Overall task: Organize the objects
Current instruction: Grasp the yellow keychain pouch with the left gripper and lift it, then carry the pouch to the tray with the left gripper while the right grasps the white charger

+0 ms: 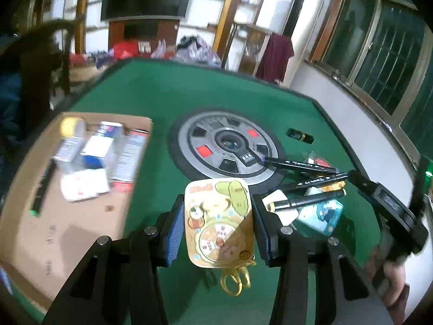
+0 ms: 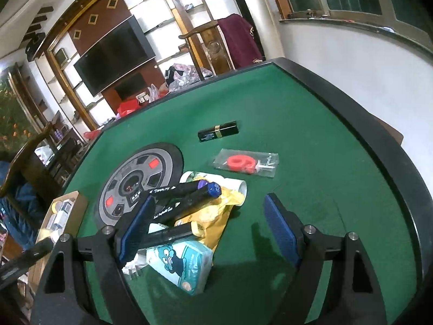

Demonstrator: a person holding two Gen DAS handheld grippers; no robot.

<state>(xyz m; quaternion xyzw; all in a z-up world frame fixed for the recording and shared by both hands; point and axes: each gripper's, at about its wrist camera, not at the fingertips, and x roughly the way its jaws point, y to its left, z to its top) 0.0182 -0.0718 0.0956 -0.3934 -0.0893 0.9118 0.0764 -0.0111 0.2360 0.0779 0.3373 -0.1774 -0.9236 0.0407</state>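
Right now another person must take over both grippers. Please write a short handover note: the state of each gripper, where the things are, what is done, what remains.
Left gripper: shut on the yellow cartoon card, held above the green table.
Right gripper: open, empty, over the pile.
Done: several boxes and a marker already lie on the cardboard tray, at the left.
Left: place the card; then the three black markers, the blue tissue pack, the gold wrapper, the clear packet with a red piece and the black lipstick tube.
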